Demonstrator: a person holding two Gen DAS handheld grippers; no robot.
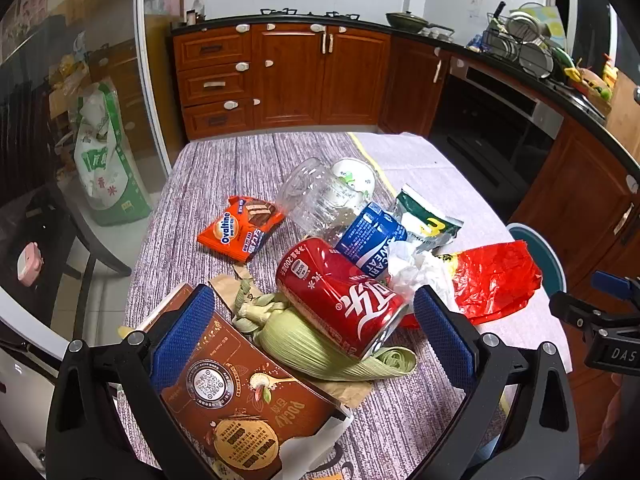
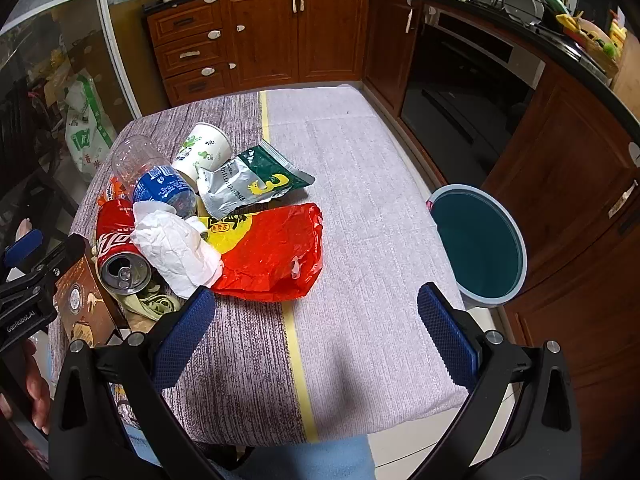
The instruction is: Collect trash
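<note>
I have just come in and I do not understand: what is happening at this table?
A person holds two grippers over a pile of trash on the table. The left gripper is open around the red can and corn husk. The right gripper is open and holds nothing. The teal bin stands beside the table, apparently empty.

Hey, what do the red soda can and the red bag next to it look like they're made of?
Red can: likely aluminium, glossy printed shell, dented side, bare silvery top with pull-tab opening. Red bag: thin glossy plastic film, by its crinkles, shine and slight translucency.
</note>
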